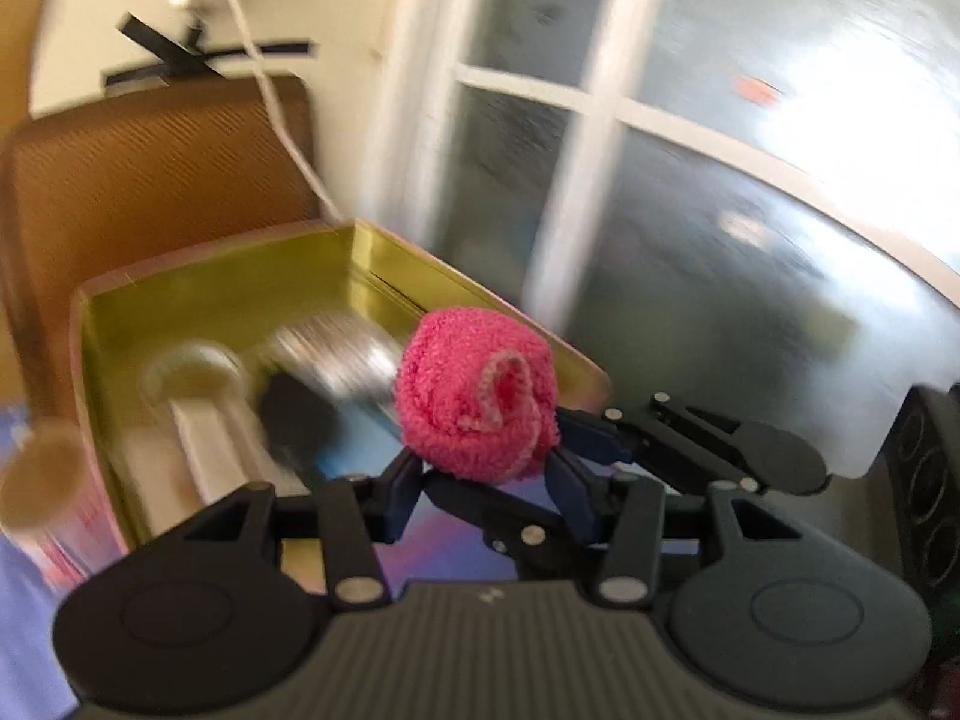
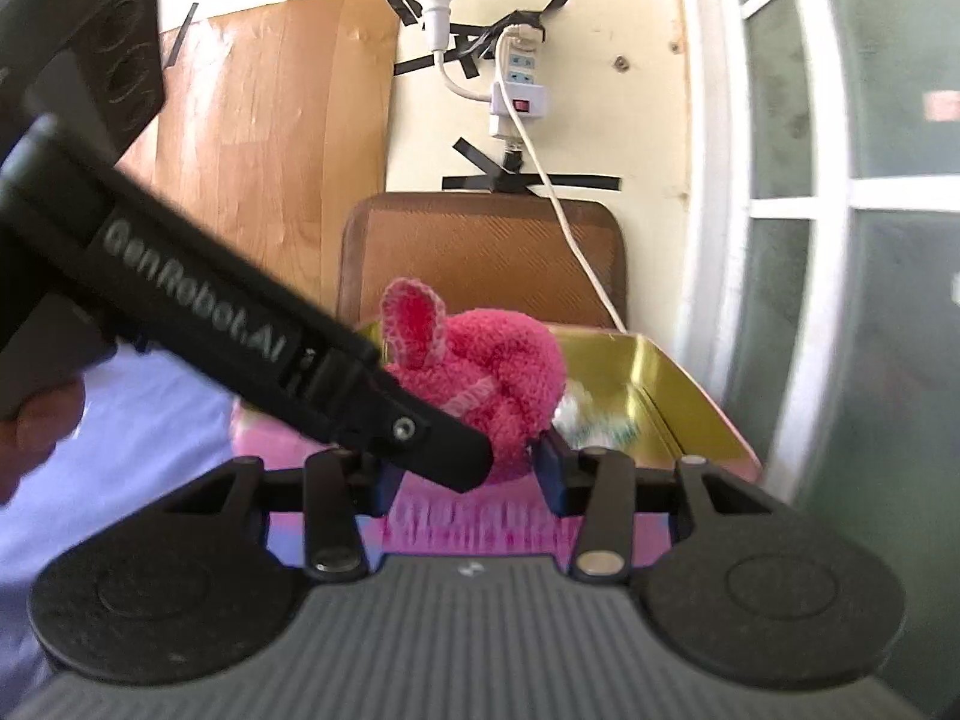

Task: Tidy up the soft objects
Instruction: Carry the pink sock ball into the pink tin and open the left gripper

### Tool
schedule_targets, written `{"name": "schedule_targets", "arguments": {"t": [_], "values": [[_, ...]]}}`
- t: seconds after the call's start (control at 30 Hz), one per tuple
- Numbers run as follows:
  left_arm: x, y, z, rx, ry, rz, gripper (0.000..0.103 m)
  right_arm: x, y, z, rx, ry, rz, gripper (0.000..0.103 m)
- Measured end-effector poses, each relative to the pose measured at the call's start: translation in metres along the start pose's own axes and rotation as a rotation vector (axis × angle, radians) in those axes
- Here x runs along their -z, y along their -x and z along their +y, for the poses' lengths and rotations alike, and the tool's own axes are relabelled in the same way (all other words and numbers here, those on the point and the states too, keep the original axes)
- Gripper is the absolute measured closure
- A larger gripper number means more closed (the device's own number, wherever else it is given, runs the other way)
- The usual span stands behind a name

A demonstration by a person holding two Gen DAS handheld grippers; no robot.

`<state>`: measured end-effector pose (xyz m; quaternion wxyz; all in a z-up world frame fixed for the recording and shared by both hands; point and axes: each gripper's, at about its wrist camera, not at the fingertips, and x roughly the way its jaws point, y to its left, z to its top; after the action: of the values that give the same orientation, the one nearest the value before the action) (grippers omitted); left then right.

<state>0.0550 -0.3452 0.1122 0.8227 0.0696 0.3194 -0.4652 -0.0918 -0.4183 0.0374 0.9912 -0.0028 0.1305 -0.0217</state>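
Observation:
A rolled pink fuzzy sock (image 1: 477, 396) is pinched between both grippers above the near edge of a gold tin box (image 1: 360, 258). My left gripper (image 1: 486, 474) is shut on the sock from below. In the right wrist view the same sock (image 2: 498, 372) sits between the blue pads of my right gripper (image 2: 468, 474), which is also shut on it. The left gripper's black body (image 2: 240, 336) crosses in from the left and touches the sock. The tin (image 2: 672, 384) lies behind the sock and holds white, grey and black rolled items (image 1: 336, 354), which are blurred.
A brown mesh chair back (image 2: 480, 252) stands behind the tin, with a white cable (image 2: 570, 228) hanging from a taped wall socket. A window frame (image 1: 576, 192) is at the right. A blue-purple cloth (image 2: 120, 450) and a pink box (image 2: 480, 528) lie beneath.

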Motion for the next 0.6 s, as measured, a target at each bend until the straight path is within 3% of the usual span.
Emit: {"name": "schedule_targets", "arguments": {"t": [0.13,0.2,0.23,0.33,0.6], "values": [[-0.04,-0.04,0.044,-0.095,0.098,0.015,0.051,-0.036,-0.067,-0.016,-0.047,-0.033,0.069,0.05],[-0.051,-0.063,0.068,-0.171,0.152,0.038,0.045,-0.05,-0.102,-0.025,-0.068,-0.062,0.14,0.034],[-0.054,-0.069,0.078,-0.186,0.172,0.037,0.034,-0.054,-0.116,-0.029,-0.072,-0.09,0.174,0.022],[-0.059,-0.079,0.099,-0.232,0.218,0.042,0.034,-0.057,-0.138,-0.04,-0.064,-0.153,0.235,0.023],[-0.052,-0.077,0.102,-0.309,0.204,0.05,0.034,-0.046,-0.119,-0.041,-0.051,-0.159,0.195,0.023]]}}
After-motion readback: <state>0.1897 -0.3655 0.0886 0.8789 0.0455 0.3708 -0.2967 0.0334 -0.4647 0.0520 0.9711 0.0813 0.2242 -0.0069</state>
